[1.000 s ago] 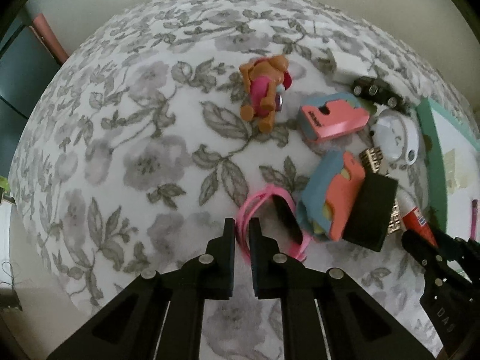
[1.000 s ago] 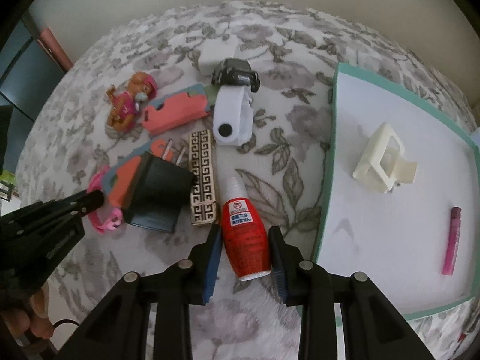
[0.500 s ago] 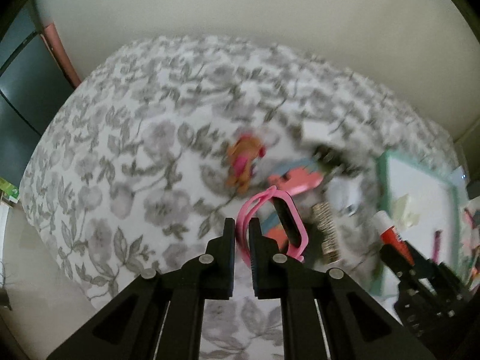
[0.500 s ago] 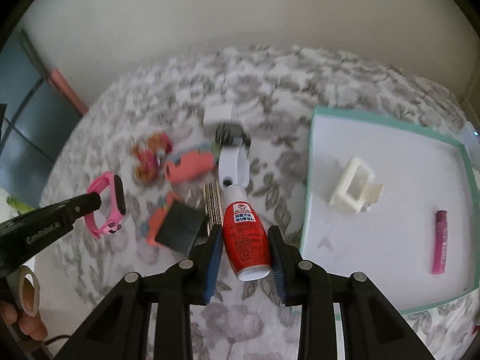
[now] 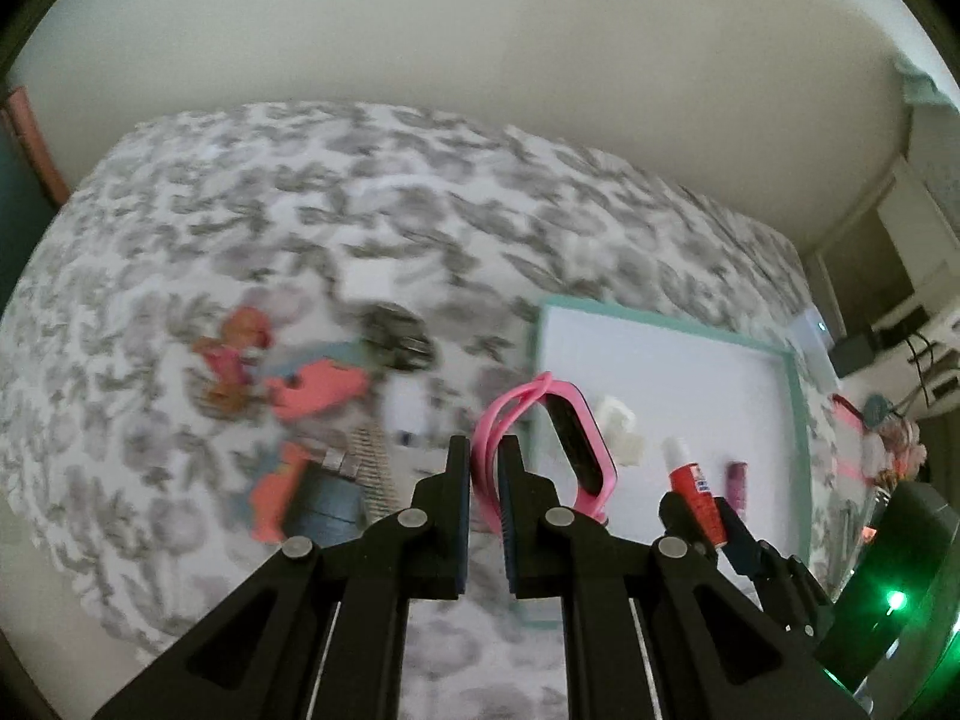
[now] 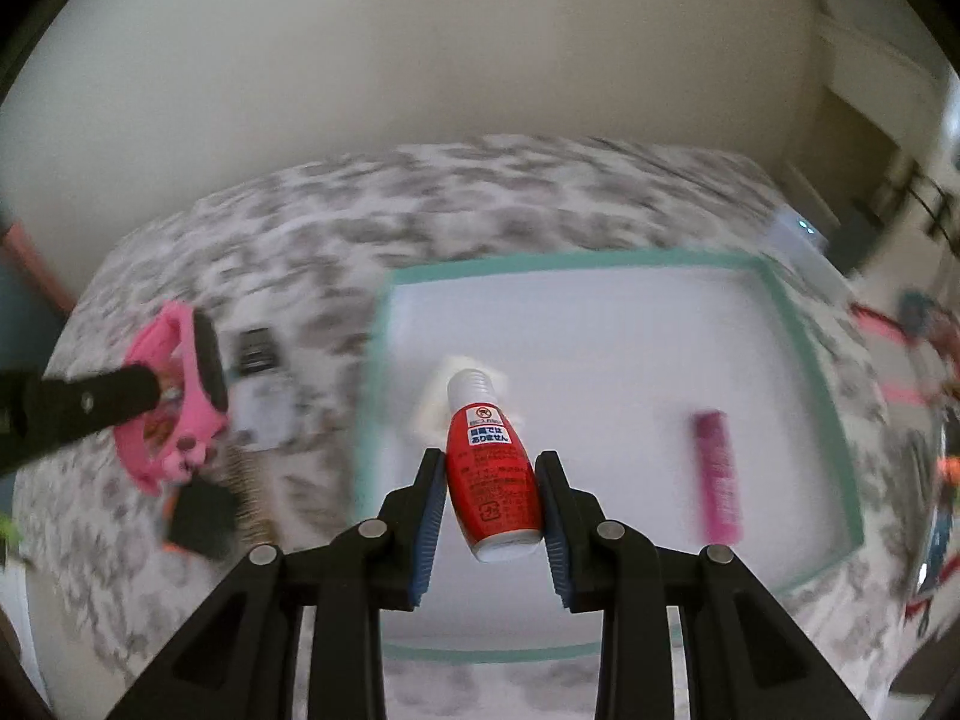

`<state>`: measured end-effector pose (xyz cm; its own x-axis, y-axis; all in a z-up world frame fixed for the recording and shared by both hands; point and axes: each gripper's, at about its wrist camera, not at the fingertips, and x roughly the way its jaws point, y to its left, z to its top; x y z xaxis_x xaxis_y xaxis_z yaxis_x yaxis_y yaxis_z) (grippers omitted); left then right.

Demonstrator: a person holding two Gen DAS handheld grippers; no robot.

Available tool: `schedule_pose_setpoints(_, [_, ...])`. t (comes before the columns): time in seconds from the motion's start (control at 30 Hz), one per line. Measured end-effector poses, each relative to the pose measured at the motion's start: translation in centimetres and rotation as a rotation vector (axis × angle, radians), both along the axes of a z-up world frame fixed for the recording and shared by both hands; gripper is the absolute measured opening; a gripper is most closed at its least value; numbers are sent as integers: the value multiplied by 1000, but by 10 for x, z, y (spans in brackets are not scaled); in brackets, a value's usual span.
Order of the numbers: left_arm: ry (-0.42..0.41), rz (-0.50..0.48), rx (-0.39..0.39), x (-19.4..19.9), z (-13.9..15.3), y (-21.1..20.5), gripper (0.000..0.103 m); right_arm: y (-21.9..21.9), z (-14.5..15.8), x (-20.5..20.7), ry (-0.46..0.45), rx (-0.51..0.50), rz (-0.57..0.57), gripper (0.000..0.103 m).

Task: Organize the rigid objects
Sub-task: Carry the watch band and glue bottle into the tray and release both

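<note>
My left gripper [image 5: 483, 450] is shut on the strap of a pink wristband watch [image 5: 558, 438] and holds it in the air over the left edge of the teal-rimmed white tray [image 5: 660, 315]. My right gripper [image 6: 489, 465] is shut on a red glue bottle [image 6: 492, 480] with a white cap, held above the tray [image 6: 600, 261]. The watch [image 6: 180, 396] and left gripper also show at the left of the right wrist view. In the tray lie a cream hair clip [image 5: 621, 429] and a magenta tube [image 6: 714, 474].
On the floral cloth [image 5: 240, 192] left of the tray lie a toy dog figure [image 5: 234, 354], pink and blue pieces [image 5: 318, 387], a black charger block [image 5: 327, 501], a patterned comb [image 5: 372, 462] and a white and black gadget [image 5: 396, 336]. Clutter stands at the far right [image 5: 888, 444].
Both grippers lifted their objects off the cloth and moved right. The watch and the glue bottle now hang over the tray instead of the cloth.
</note>
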<state>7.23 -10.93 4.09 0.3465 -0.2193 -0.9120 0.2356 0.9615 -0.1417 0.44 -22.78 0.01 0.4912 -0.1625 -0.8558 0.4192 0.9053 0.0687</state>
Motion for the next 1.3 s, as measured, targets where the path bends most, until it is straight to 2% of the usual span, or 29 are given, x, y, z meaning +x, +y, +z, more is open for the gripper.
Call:
schedule_pose_setpoints(0.27, [17, -81, 25, -8, -26, -59, 9, -81, -17, -34, 28, 40, -306, 32])
schedule_pose_setpoints(0.47, [12, -122, 20, -16, -43, -83, 9, -115, -28, -53, 59, 18, -452, 32])
schedule_pose_setpoints(0.67, [35, -147, 57, -21, -68, -91, 9, -124, -38, -56, 101, -14, -480, 32])
schedule_pose_setpoints(0.87, [16, -164, 57, -24, -66, -91, 10, -124, -39, -56, 113, -33, -478, 32])
schedule_pose_setpoints(1.1, [32, -152, 47, -21, -68, -85, 10, -121, -36, -54, 112, -66, -467, 32])
schedule_pose_setpoints(1.17, [35, -150, 40, -21, -67, -84, 14, -119, -36, -52, 112, -71, -457, 32])
schedule_pose_setpoints(1.23, [29, -148, 35, -21, -65, -83, 26, -118, -36, -51, 115, -78, -449, 32])
schedule_pose_setpoints(1.3, [15, -145, 35, -20, -61, -83, 32, -117, -36, -50, 117, -82, -442, 32])
